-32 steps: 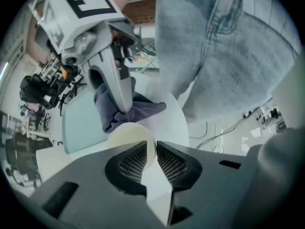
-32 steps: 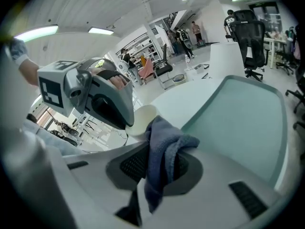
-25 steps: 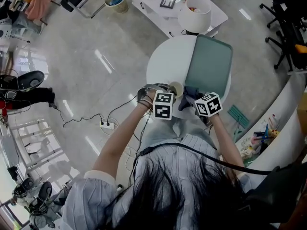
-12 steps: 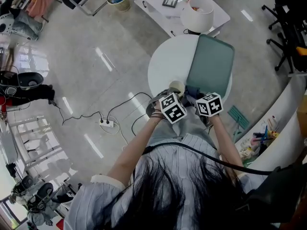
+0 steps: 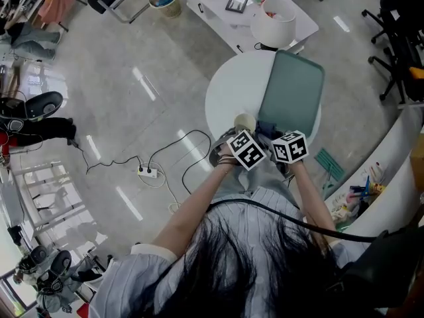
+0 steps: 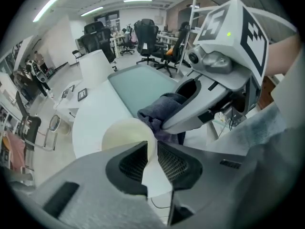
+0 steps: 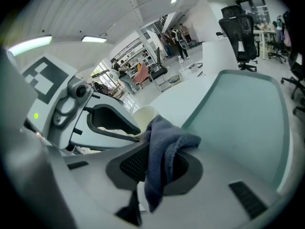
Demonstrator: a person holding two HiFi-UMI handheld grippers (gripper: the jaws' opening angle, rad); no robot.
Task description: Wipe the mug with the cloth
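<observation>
The left gripper (image 6: 152, 159) pinches the wall of the cream ceramic mug (image 6: 125, 136), 1 jaw inside the rim. The right gripper (image 7: 155, 168) clamps the blue-grey terry cloth (image 7: 167, 140), which seems to touch the mug at its 3 o'clock. The mug is at the 6 o'clock edge of the round white table (image 5: 228, 88). A hard wipe could lever it out of that thin pinch and over the edge. Only the gripper views show both grips; in the head view the marker cubes cover them.
</observation>
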